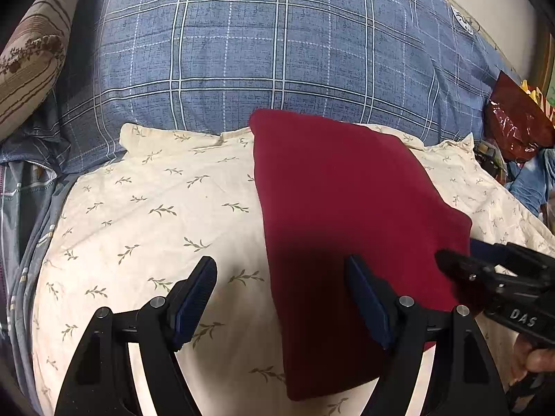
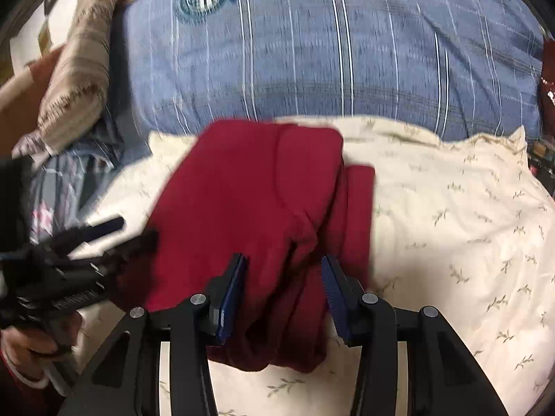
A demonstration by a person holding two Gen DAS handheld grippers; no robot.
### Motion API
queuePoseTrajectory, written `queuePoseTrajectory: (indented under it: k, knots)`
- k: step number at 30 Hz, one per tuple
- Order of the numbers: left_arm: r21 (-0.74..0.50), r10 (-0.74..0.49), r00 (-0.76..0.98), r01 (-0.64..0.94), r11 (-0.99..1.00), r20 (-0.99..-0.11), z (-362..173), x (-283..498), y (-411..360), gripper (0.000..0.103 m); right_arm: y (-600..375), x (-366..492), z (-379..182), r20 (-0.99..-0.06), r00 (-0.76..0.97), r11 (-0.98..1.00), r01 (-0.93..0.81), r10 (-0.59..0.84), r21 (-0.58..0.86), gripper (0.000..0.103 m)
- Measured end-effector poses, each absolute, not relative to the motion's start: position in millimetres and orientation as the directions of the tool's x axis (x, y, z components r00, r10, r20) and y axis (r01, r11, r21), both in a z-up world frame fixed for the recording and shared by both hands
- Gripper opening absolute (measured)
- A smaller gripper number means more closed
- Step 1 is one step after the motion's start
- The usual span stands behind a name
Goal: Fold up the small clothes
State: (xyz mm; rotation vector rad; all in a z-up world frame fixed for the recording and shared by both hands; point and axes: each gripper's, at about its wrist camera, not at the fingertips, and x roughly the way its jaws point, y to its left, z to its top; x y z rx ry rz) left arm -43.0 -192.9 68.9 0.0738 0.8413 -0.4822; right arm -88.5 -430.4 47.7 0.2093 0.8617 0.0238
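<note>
A dark red garment (image 1: 347, 215) lies folded on a cream leaf-print cloth (image 1: 156, 215). My left gripper (image 1: 282, 291) is open above the garment's near left edge, one finger over the cloth, one over the red fabric. My right gripper (image 2: 284, 277) is open, its fingers on either side of the garment's (image 2: 249, 208) near bunched end. It also shows in the left wrist view (image 1: 461, 260) at the garment's right edge. The left gripper shows blurred in the right wrist view (image 2: 114, 235) at the garment's left edge.
A blue plaid duvet (image 1: 277, 62) lies behind the cream cloth (image 2: 451, 225). A brown patterned pillow (image 1: 31, 69) is at the far left. A red plastic bag (image 1: 517, 121) and clutter sit at the far right.
</note>
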Motion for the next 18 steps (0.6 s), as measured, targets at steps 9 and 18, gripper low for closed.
queuePoseTrajectory:
  k: [9, 18]
  knots:
    - [-0.115, -0.377, 0.571, 0.440, 0.891, -0.729, 67.6, -44.2, -192.7, 0.078, -425.2, -95.2, 39.3, -0.751, 0.655, 0.985, 0.052, 0.091, 0.165, 0.046]
    - [-0.129, -0.384, 0.565, 0.438, 0.890, -0.730, 67.0, -42.6, -189.4, 0.079, -444.4, -107.8, 64.0, -0.621, 0.765, 0.951, 0.036, 0.171, 0.306, 0.059]
